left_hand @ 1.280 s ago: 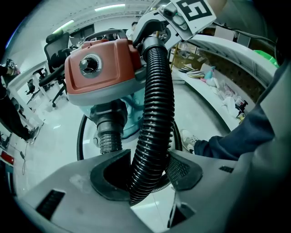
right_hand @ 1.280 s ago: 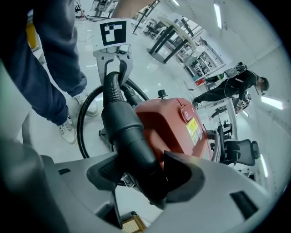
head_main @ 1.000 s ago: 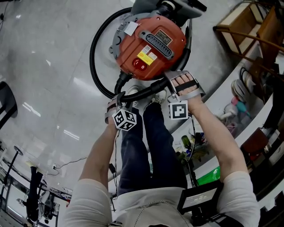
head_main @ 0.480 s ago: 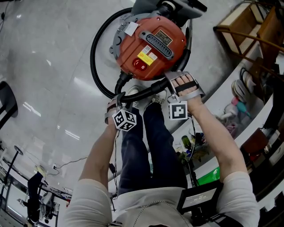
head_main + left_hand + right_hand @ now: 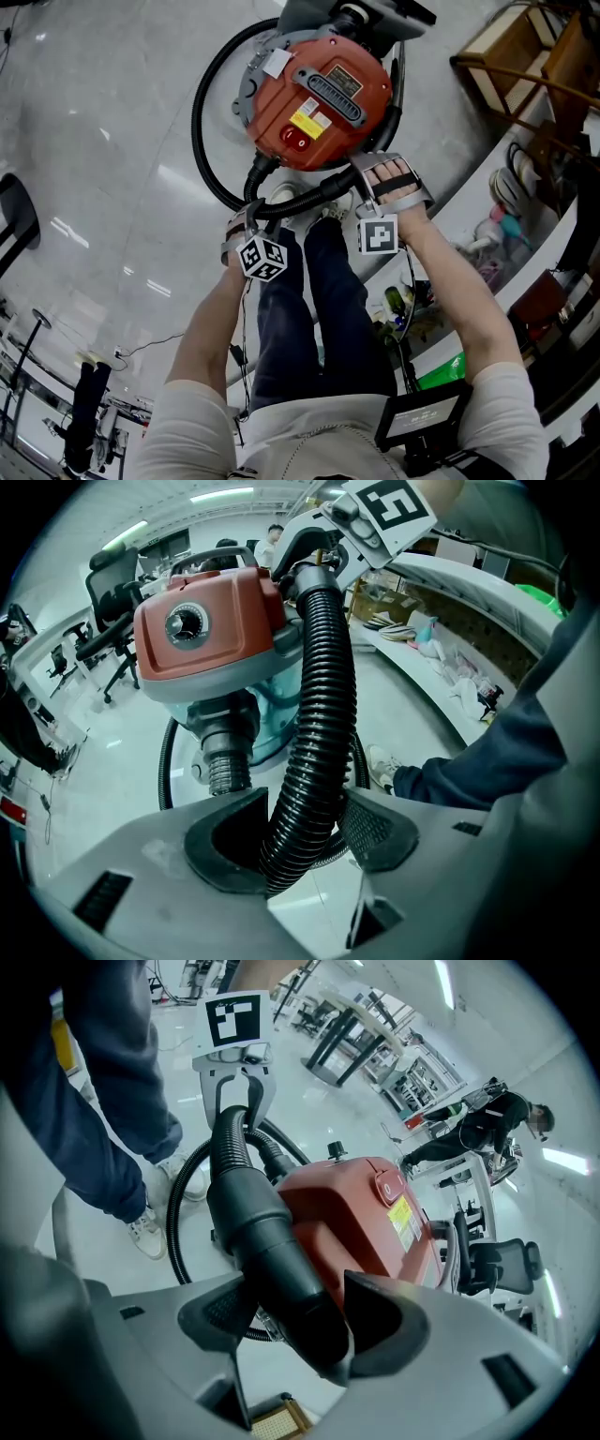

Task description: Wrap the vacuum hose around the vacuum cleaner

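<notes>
While the vacuum cleaner [image 5: 319, 94] stands on the glossy pale floor [image 5: 103, 141] just ahead of the person's feet, its round orange-red body shows a yellow label, a dark grille plate and a grey collar. The vacuum hose [image 5: 200, 141] is black and ribbed, ending in a smooth dark cuff.

The left hand-held gripper [image 5: 300, 832] is closed on the ribbed part of the hose, which fills the gap between its jaws. The right hand-held gripper [image 5: 300, 1321] is clamped on the smooth cuff, with the cleaner's red side right behind it.

Around them are the person's legs [image 5: 319, 309] in dark trousers and a white sneaker [image 5: 382, 766] close to the cleaner's base. A curved white table [image 5: 448, 208] with cluttered shelves runs along the right, and a wooden chair [image 5: 525, 47] stands beyond it. Office chairs [image 5: 108, 597] stand farther off in the left gripper view. The legs and the table hem in the near and right sides of the cleaner.

Between the two grippers the hose runs as a short, nearly straight stretch along the near side of the body. In the head view it slants from lower left up to the right. From there one arc curves on the floor round the cleaner's left side toward its far end. Another dark stretch lies close against the right side.
</notes>
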`<state>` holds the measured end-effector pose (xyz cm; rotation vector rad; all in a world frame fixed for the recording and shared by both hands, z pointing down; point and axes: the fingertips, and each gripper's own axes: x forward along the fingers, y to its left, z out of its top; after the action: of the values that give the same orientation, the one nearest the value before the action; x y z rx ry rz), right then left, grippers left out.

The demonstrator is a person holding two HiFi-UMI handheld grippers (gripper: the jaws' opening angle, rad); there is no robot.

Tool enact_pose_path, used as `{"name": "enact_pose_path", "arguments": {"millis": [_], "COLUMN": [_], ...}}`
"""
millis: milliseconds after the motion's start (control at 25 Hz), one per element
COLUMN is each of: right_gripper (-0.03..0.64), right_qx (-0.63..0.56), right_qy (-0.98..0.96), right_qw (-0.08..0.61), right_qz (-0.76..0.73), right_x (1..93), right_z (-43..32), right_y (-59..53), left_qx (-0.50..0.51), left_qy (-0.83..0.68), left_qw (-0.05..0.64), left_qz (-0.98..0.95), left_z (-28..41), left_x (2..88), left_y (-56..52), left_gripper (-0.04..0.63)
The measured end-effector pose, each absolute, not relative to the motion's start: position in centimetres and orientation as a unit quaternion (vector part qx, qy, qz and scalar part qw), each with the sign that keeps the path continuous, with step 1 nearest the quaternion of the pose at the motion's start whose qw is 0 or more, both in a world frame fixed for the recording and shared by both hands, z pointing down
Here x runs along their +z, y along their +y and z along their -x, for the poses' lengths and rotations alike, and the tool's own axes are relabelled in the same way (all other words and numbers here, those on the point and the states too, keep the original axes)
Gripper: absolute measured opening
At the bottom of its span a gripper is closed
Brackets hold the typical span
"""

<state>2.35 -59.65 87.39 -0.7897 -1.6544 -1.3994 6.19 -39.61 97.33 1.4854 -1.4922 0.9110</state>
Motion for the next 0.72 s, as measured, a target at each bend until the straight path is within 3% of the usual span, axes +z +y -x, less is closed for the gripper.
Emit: {"name": "enact_pose_path", "arguments": {"millis": [720], "right_gripper": [0.252], "right_qx": [-0.564], "right_qy": [-0.669], "right_qw": [0.386], "right_qz": [0.291], "right_x": [84.4], "right_z": [-1.2], "right_y": [-61.0], "left_qx": [0.357], "left_qy": [-0.615], "left_qw": [0.388], "left_qz": [-0.587], "left_z": [-5.4], "left_x": [94.2], "left_y": [-39.5], "left_gripper": [0.206]}}
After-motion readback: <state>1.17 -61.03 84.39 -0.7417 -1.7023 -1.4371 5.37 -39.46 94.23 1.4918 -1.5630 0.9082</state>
